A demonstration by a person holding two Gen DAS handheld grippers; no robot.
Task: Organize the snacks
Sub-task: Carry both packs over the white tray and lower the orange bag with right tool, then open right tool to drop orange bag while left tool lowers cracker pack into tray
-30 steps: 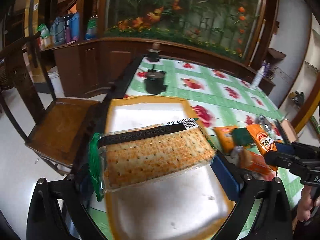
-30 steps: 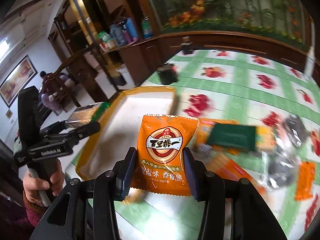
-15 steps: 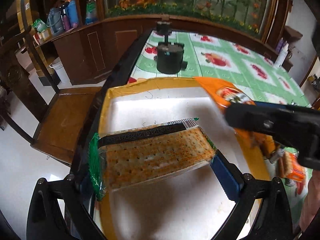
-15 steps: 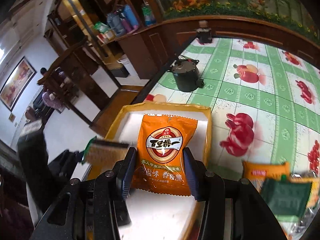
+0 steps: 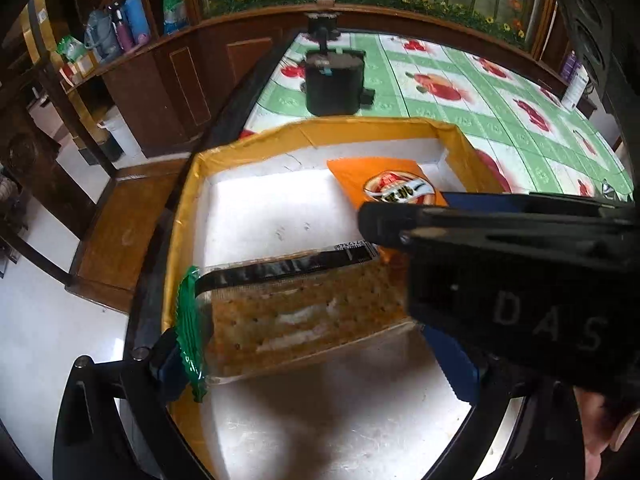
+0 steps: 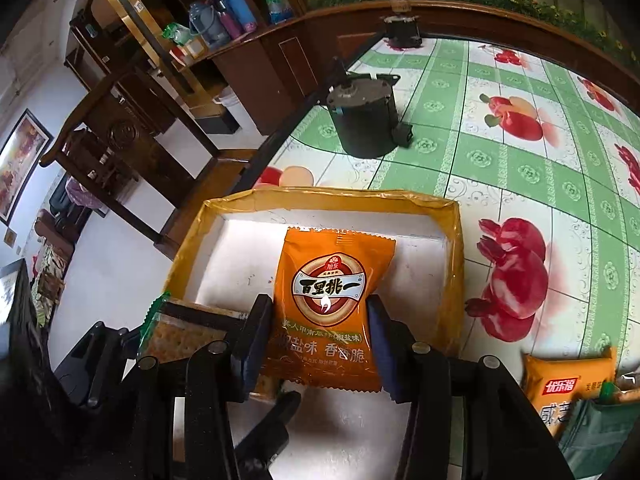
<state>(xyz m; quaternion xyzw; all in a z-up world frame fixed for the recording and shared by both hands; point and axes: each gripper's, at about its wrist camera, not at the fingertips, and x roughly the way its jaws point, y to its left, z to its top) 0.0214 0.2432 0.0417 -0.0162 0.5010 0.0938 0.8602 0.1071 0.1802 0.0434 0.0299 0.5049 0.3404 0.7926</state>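
The yellow-rimmed white tray (image 5: 256, 144) lies at the table's left edge. My left gripper (image 5: 316, 344) is shut on a clear pack of crackers (image 5: 304, 304) with a green end, held crosswise just above the tray floor. My right gripper (image 6: 320, 340) holds an orange snack packet (image 6: 328, 296) upright between its pads over the tray's far right part; its jaws are opening, and the pads still touch the packet. In the left wrist view a black finger (image 5: 400, 228) of the right gripper crosses over the crackers' right end, with the orange packet (image 5: 384, 184) beyond it. The crackers (image 6: 180, 336) sit left of the right gripper.
A black round can-like device (image 6: 364, 120) stands on the green fruit-print tablecloth (image 6: 480, 160) just beyond the tray. More snack packets (image 6: 568, 384) lie right of the tray. A wooden chair (image 5: 120, 232) stands left of the table, and a cabinet with bottles (image 5: 132, 20) lies behind.
Both grippers have come down over the tray. The right one swung in from the right with the orange packet and now crosses the left wrist view above the crackers.
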